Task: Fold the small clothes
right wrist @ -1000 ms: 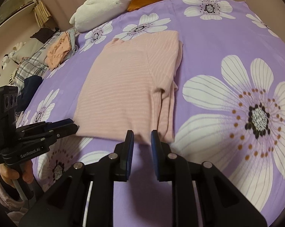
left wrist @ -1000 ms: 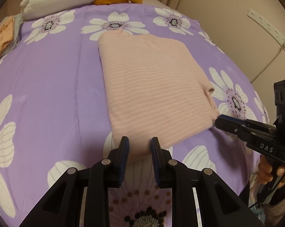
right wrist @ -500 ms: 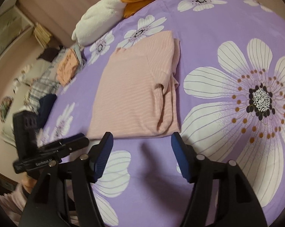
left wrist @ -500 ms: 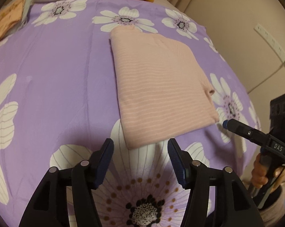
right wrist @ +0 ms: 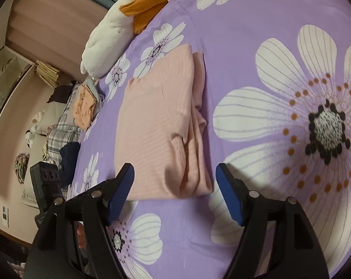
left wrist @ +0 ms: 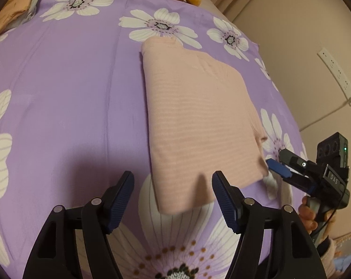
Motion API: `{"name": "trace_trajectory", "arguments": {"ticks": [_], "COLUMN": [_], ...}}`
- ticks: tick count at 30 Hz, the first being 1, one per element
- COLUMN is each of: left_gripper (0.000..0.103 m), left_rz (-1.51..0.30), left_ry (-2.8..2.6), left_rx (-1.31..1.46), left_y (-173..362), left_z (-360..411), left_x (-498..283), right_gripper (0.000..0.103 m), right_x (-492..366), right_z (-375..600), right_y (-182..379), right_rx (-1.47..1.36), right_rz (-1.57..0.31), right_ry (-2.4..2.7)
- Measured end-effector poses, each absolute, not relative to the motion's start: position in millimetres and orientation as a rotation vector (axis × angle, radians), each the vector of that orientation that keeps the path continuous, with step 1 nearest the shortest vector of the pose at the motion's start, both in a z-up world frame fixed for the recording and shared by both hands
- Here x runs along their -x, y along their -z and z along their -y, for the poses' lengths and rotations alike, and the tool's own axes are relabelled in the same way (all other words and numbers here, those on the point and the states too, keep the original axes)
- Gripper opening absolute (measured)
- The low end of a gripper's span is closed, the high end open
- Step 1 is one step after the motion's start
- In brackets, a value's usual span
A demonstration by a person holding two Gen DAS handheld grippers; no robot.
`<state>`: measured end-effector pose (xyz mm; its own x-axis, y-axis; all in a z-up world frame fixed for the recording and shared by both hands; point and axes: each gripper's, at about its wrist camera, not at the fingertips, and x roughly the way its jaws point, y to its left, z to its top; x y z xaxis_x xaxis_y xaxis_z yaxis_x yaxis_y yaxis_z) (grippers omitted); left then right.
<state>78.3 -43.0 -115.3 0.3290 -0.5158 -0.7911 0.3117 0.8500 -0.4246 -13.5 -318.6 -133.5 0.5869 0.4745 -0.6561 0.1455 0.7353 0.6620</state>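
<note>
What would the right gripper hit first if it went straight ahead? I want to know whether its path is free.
Probably the pink folded garment: its near edge lies between the open fingers of the right gripper, on the purple floral bedsheet. Height above it is unclear.

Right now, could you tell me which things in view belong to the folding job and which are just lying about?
Job in hand:
- pink top, folded, flat on the purple floral sheet
- left gripper, open
- right gripper, open

Lying about:
- white plush toy
- orange cloth
- clothes pile past the sheet's edge
- wall power strip
</note>
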Motion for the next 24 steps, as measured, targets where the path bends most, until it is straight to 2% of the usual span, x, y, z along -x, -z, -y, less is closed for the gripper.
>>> {"name": "trace_trajectory", "arguments": {"ticks": [24], "left_gripper": [0.068], "left_rz": [-1.12], "left_ry": [0.57], "left_rx": [0.209], "left_y": [126], "left_z": [65], "left_x": [-125], "right_gripper": [0.076], "right_x": [-39], "right_z": [322], "right_y": [149], "right_rx": [-0.73], "right_rz": [-0.98], "right_ry": [-0.267]}}
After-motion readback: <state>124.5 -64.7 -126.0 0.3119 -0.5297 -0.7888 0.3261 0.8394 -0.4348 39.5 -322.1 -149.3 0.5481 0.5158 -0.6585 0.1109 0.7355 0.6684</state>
